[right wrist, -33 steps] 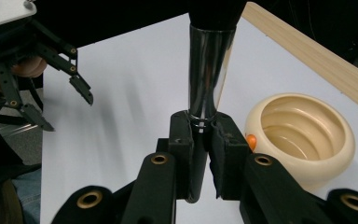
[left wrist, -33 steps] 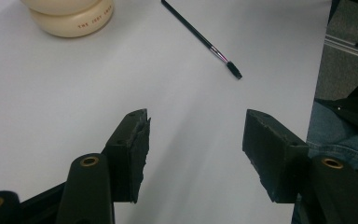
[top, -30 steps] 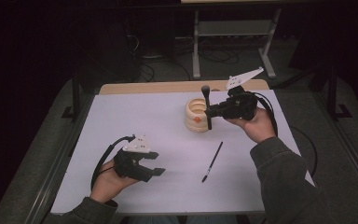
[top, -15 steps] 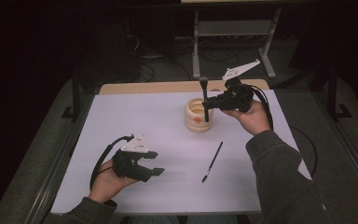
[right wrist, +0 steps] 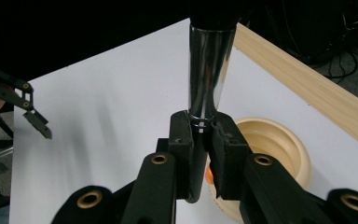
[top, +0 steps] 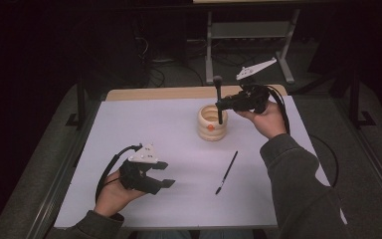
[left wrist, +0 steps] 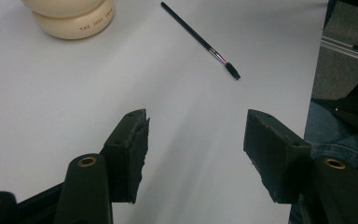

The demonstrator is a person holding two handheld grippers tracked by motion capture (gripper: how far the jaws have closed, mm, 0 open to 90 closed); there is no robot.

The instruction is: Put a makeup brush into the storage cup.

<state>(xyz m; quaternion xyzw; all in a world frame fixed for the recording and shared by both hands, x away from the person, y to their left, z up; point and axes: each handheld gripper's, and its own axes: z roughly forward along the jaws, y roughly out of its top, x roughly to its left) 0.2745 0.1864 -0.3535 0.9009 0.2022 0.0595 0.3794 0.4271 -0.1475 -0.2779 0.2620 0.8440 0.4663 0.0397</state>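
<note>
Right gripper [top: 225, 103] jaws clamped on makeup brush [top: 219, 99], upright over cream holder [top: 212, 122]; not dropped in. Thin brush [top: 227, 172] on table [top: 129, 129] near holder, pending. Left gripper [top: 165, 175] jaws apart, empty.

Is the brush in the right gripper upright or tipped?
Upright: the brush stands vertical in the right gripper, bristles up, over the cream holder.

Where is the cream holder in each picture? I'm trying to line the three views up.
High view: cream holder at table centre, under the right gripper.
Left gripper view: top left corner.
Right gripper view: lower right, behind the jaws.
Shared landmark: the white table.
</note>
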